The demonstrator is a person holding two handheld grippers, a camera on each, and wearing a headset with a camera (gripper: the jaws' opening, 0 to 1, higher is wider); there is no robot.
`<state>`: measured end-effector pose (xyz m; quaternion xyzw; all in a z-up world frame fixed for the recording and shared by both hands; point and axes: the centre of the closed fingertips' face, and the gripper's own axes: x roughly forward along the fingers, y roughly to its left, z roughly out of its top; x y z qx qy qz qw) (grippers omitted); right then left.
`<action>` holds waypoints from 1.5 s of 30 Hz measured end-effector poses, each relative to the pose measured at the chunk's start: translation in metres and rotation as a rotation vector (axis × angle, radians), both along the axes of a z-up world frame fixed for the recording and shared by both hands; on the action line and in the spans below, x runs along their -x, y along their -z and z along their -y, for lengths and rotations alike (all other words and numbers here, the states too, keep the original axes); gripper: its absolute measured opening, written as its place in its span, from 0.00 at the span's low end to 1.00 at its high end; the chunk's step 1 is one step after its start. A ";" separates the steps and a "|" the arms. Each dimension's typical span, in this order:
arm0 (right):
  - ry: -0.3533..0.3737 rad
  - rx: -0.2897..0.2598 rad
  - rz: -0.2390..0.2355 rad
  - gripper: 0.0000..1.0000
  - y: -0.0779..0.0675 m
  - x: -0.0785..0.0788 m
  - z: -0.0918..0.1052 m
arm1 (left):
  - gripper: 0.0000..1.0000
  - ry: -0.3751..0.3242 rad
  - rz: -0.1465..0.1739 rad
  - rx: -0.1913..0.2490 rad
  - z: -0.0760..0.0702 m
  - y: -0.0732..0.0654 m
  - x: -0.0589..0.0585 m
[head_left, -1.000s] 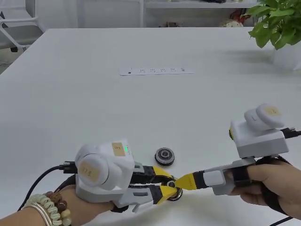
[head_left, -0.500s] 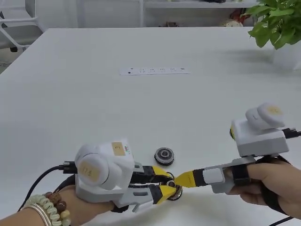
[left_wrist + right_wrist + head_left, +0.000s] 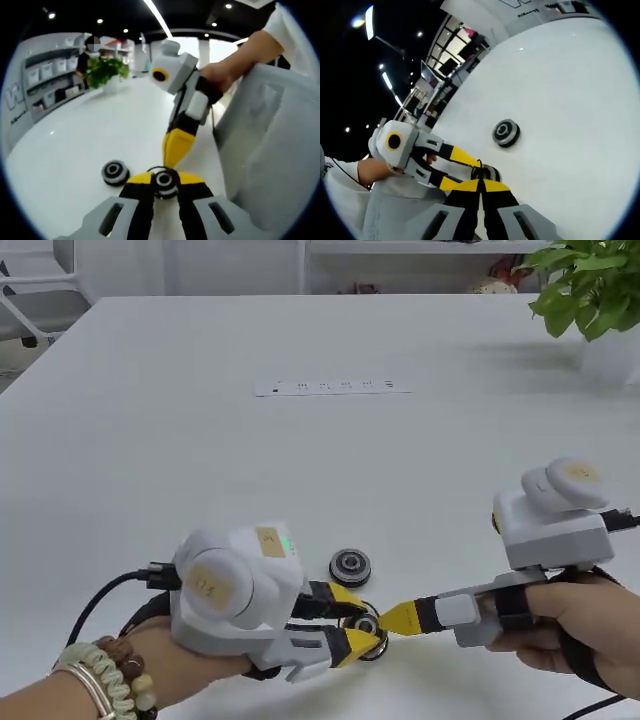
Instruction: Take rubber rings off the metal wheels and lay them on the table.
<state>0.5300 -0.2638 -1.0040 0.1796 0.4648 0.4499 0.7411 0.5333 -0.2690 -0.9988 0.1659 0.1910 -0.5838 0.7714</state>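
Two metal wheels sit on the white counter [image 3: 300, 460]. My left claw [image 3: 165, 180] clamps the nearer wheel [image 3: 367, 626] between its yellow jaws. My right claw [image 3: 479, 182], jaws pressed together, pinches that wheel's thin black rubber ring [image 3: 478, 165] at the rim. The other wheel [image 3: 506, 133] lies flat just beside them, touching neither claw.

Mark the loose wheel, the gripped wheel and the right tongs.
loose wheel [image 3: 350, 566], head view, hub.
gripped wheel [image 3: 165, 182], left gripper view, hub.
right tongs [image 3: 384, 621], head view, between the yellow tips.
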 end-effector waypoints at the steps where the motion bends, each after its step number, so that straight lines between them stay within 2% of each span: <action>1: 0.003 -0.004 0.001 0.00 -0.001 0.000 0.000 | 0.19 0.007 0.004 0.000 0.000 -0.003 0.001; 3: 0.011 -0.013 0.002 0.00 -0.003 -0.001 0.000 | 0.20 0.010 0.006 0.001 0.000 -0.008 0.001; 6: 0.031 -0.025 -0.001 0.00 -0.007 -0.004 0.002 | 0.22 0.025 0.038 0.010 0.001 -0.022 0.001; 9: 0.038 -0.015 0.010 0.00 -0.008 -0.005 0.003 | 0.25 0.028 0.037 0.011 0.000 -0.031 0.001; 12: 0.053 -0.029 0.033 0.00 -0.016 -0.009 0.005 | 0.30 0.046 0.077 -0.012 -0.003 -0.038 0.003; 17: 0.078 -0.082 0.072 0.00 -0.034 -0.012 0.008 | 0.33 0.045 0.116 -0.018 -0.011 -0.051 0.002; 20: 0.107 -0.122 0.061 0.00 -0.045 -0.015 0.008 | 0.39 0.022 0.114 -0.007 -0.017 -0.059 -0.002; 23: 0.119 -0.129 0.100 0.00 -0.056 -0.019 0.011 | 0.43 -0.011 0.133 0.004 -0.026 -0.067 -0.006; 31: 0.093 -0.159 0.161 0.00 -0.080 -0.022 0.003 | 0.52 -0.104 0.146 0.057 -0.056 -0.089 -0.007; 34: 0.097 -0.211 0.193 0.00 -0.100 -0.025 -0.002 | 0.58 -0.149 0.148 0.069 -0.069 -0.093 -0.007; 38: 0.109 -0.261 0.201 0.00 -0.120 -0.031 -0.007 | 0.69 -0.211 0.159 0.074 -0.086 -0.099 -0.007; 41: 0.069 -0.237 0.227 0.00 -0.124 -0.031 -0.016 | 0.69 -0.237 0.145 0.098 -0.095 -0.102 -0.005; 45: -0.006 -0.211 0.270 0.00 -0.129 -0.030 -0.036 | 0.76 -0.252 0.129 0.104 -0.104 -0.101 -0.001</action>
